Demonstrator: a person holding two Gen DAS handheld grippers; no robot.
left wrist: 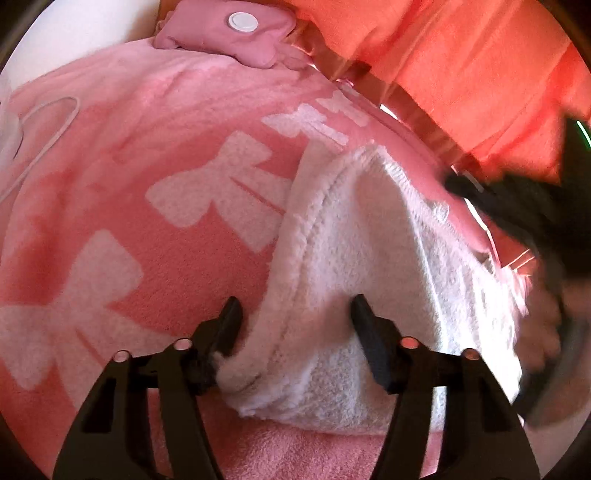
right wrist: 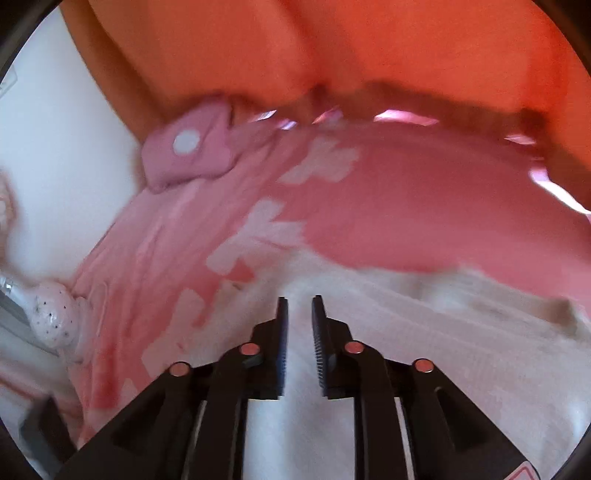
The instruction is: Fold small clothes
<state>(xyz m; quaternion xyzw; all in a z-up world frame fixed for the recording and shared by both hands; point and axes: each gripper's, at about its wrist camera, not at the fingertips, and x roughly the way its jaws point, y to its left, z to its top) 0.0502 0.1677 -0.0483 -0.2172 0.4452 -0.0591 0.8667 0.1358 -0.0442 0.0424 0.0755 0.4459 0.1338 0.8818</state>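
A pink fleece garment [left wrist: 155, 192] with white bow prints lies spread out, its white fleece lining [left wrist: 351, 266] turned up in a fold. My left gripper [left wrist: 295, 314] is open, its jaws on either side of the fold's edge, low against the fabric. The right gripper shows blurred at the right edge of the left wrist view [left wrist: 535, 221]. In the right wrist view the same pink garment [right wrist: 369, 221] and white lining [right wrist: 424, 332] lie under my right gripper [right wrist: 299, 317], whose jaws stand a narrow gap apart with nothing between them.
A darker pink padded piece with a white snap [left wrist: 240, 26] lies at the garment's far edge; it also shows in the right wrist view [right wrist: 188, 151]. Orange cloth [left wrist: 461, 66] fills the far side. A white cord [left wrist: 51, 122] and a white speckled item [right wrist: 51, 317] lie at the left.
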